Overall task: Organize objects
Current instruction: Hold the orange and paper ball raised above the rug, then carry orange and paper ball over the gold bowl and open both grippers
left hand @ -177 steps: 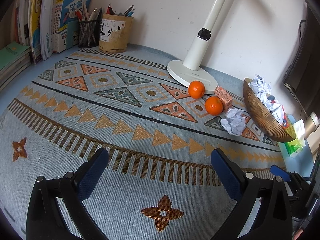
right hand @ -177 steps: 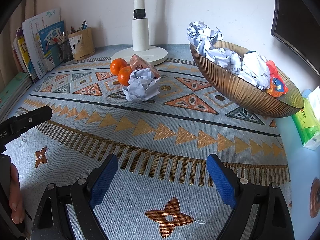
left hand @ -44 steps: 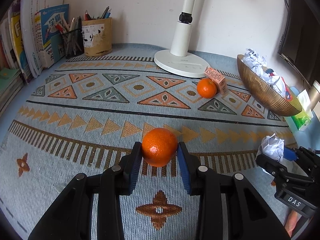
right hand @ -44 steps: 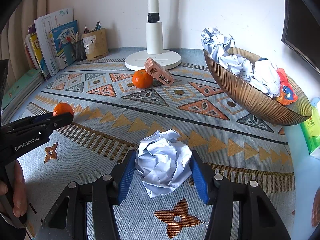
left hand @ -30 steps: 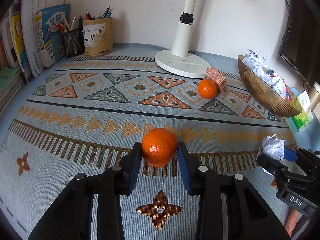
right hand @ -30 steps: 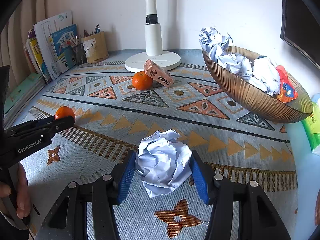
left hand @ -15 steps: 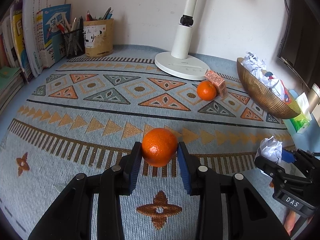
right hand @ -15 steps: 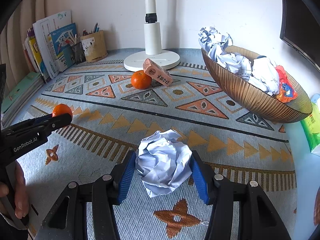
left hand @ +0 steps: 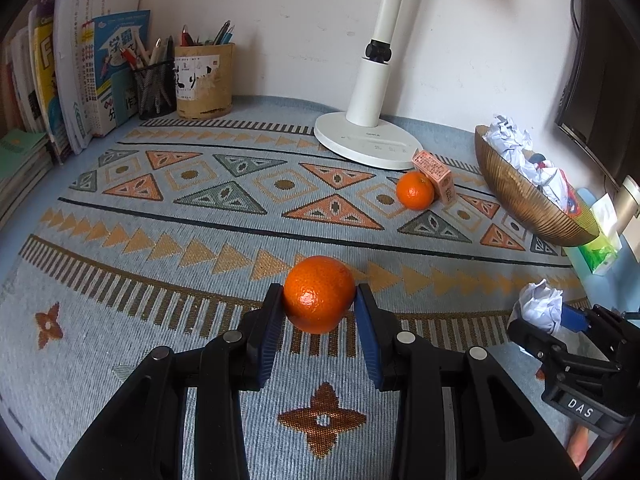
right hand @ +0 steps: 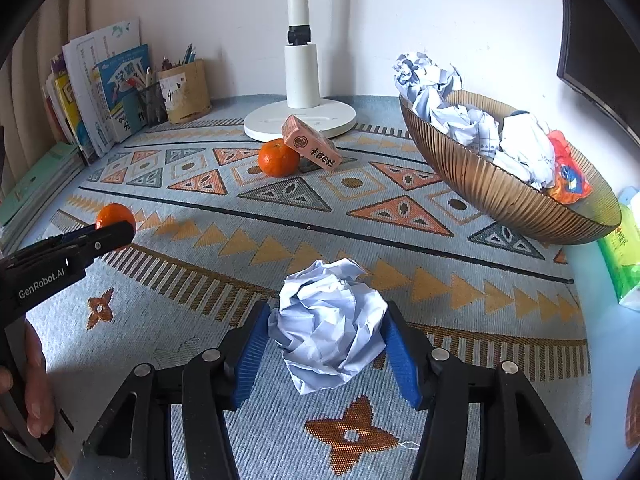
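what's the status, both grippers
Left gripper shut on orange. Right gripper shut on paper ball. Path to bowl clear.

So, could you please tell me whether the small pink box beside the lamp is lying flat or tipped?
Tipped: the pink box leans with one end raised on the loose orange.

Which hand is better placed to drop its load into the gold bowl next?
Right. The right gripper holds the crumpled paper ball, and the gold bowl, already holding crumpled paper, sits nearer on its side. The left gripper holds an orange, farther from the bowl.
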Available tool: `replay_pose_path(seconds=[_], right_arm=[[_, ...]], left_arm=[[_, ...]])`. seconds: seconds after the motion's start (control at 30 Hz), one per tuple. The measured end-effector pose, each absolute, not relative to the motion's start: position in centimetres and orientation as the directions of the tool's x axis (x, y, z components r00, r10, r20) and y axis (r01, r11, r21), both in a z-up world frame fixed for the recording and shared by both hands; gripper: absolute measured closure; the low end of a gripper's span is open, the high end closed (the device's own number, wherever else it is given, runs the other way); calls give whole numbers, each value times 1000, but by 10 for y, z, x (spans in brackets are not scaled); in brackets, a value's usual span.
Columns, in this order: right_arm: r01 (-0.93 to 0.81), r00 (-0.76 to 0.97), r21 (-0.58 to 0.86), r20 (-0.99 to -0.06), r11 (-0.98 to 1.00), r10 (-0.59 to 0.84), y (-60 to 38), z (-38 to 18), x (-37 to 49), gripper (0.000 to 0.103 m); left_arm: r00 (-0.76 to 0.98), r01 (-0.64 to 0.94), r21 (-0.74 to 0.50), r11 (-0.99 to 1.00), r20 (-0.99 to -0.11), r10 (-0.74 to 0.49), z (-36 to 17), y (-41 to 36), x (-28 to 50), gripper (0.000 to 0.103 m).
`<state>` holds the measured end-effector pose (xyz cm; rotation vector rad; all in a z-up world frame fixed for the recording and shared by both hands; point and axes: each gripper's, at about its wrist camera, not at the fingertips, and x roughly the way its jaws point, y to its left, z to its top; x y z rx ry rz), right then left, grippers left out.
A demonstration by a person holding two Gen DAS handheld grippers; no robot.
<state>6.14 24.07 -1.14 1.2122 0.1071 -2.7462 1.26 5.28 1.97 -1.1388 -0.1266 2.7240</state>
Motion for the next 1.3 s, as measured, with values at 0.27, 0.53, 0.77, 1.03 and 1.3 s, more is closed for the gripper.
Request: replay_pose_path(seconds=[0.27,0.53,0.77,1.03,1.3], right_arm=[[154,-669,-2,-736,-988,-103,241,-10,63,48],[123,-674,93,-723,-988,-152,254,-7,63,48],[117,-672,234,-697,-965,-251,288,13,74,48],[8,-778,326,-592,-945,-210,376,74,81,49],[59,-730,419,-601,-906,-325,406,79,61,34]], left_arm=[[-689,-128,-152,-980,-698,198,19,51,13,70],[-690,-146,-145,-979,-693,206,21,54,13,70],[-677,-258,-144,-955,-679,285,49,86,12,70],[-655,-449,-104,-887,-636,407,101,181,-16,70],[-614,-523,-124,-843,-632,474,114,231,-43,70]])
